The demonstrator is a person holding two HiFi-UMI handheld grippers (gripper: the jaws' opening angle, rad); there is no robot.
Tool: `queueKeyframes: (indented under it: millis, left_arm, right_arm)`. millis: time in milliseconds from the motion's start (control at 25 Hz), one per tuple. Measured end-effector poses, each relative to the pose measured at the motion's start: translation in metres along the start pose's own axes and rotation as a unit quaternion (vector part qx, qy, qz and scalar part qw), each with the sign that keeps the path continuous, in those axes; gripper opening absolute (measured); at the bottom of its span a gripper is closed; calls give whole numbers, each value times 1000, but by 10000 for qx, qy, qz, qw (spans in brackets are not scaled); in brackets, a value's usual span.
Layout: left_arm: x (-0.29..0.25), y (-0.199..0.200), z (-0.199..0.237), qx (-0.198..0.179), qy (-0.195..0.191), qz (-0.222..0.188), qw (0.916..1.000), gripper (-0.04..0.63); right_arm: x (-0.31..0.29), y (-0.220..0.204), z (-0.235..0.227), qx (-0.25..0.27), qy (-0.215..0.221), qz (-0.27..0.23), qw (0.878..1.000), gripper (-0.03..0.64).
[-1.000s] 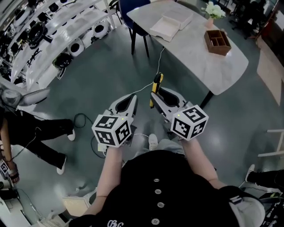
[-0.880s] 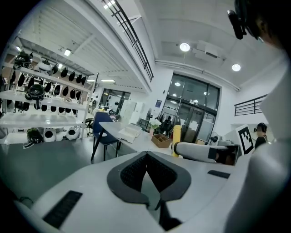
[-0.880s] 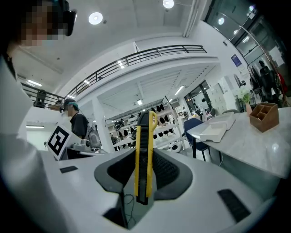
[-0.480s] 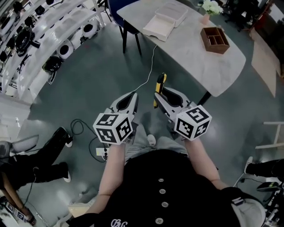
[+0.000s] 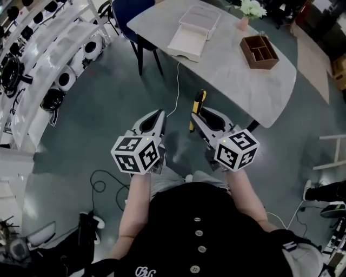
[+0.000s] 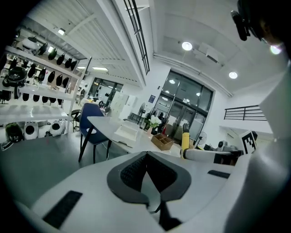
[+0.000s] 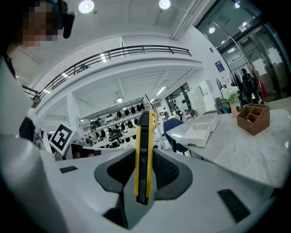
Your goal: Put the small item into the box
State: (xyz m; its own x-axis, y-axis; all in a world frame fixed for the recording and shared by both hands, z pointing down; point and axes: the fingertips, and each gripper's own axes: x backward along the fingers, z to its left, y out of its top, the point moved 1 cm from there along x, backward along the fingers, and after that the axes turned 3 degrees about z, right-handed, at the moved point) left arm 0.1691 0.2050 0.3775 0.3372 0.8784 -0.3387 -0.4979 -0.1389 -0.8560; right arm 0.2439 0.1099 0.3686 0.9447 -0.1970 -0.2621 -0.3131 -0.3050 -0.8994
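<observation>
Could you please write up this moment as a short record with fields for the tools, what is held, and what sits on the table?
Right tool: shut on a yellow and black utility knife, which stands upright between the pads
Left tool: shut, empty
Grey marble-look table: ahead, not yet reached
On table: open white shallow box; brown wooden compartment box; white flowers in a vase
</observation>
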Motion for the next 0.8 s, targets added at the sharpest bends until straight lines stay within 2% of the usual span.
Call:
queueKeyframes:
  millis: [240, 480, 640, 800]
  left_arm:
    - [-33, 48, 61, 27, -395, 178, 9991, 18]
    - [-60, 83, 100, -184, -828, 288, 9960, 18]
    - [-72, 93, 119, -390, -996, 464, 9932, 18]
    - [-76, 96, 139, -345, -1019, 549, 9927, 18]
  right_arm:
    - [-68, 29, -9, -29, -340, -48, 9994, 118]
    - [-116, 52, -17, -132, -736, -209, 9970, 118]
    - [-136, 59, -21, -213, -992, -293, 9944, 118]
    - [-153, 60, -20, -198, -1107, -283, 9933, 118]
